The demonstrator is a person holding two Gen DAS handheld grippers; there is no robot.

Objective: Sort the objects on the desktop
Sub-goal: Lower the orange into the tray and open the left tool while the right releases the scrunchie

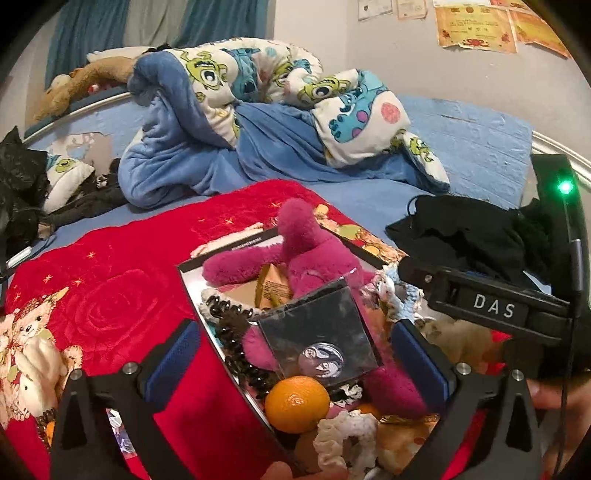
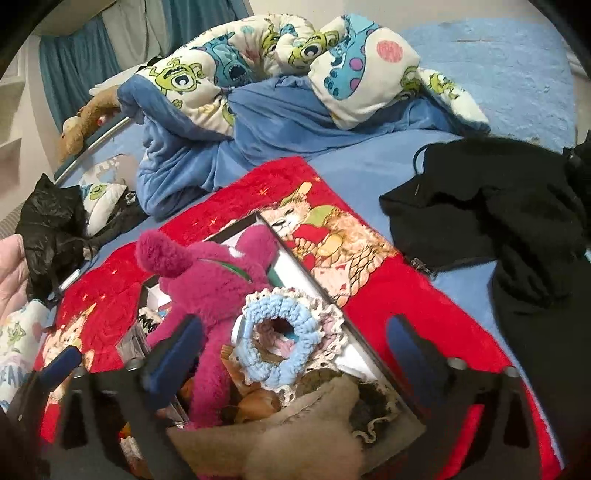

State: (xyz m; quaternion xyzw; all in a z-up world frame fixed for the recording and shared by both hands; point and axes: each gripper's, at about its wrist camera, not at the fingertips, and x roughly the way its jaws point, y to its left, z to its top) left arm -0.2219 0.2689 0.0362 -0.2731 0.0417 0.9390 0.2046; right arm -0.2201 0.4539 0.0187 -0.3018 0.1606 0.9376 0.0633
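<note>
Scrunchie [image 2: 264, 345] between spread fingers [image 2: 173, 350]

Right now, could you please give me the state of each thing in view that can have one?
left gripper: open, nothing held
right gripper: open, nothing held
box: open, piled full
pink plush toy: lying in the box, one limb sticking up
orange: whole, unpeeled, in the box
blue scrunchie: loose on top of the pile
duvet: crumpled on the bed

Home bedroom: bed [image 1: 461, 147], cartoon duvet [image 1: 258, 85], curtains [image 1: 88, 33]
</note>
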